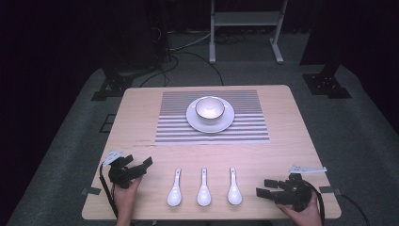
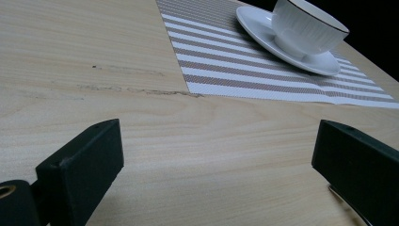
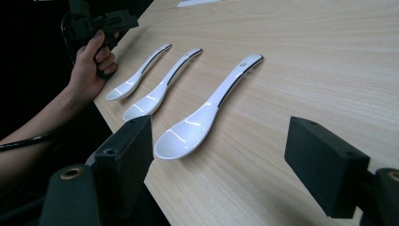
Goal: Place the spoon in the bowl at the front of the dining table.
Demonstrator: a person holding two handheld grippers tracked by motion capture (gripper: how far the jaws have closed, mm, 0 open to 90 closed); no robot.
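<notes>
Spoons: three white ones lie side by side near the front edge of the desk (image 1: pixel 141 122), bowls toward the person, handles pointing at the mat. The right spoon (image 1: pixel 234 187) is nearest the right tongs (image 1: pixel 265 188), which rest low on the desk just beside it, jaws wide apart with nothing between them. In the right gripper view that spoon lies just ahead of the jaws, a little toward the left one, not yet inside the gap. The middle spoon (image 1: pixel 204 188) and left spoon (image 1: pixel 175 189) lie untouched farther along.

The left tongs (image 1: pixel 139 165) sit at the front left corner, also open and empty; the left gripper view looks past its spread jaws across bare wood to the striped mat (image 1: pixel 244 127), where a cup (image 1: pixel 210 108) stands on a saucer (image 1: pixel 197 123).

By the look of it, nothing is done yet: no spoon is lifted and the cup and saucer carry none. The work seems to stand at its start, with the right hand lined up for a first pick. Closing on a spoon, lifting it and carrying it toward the cup all appear to remain.
</notes>
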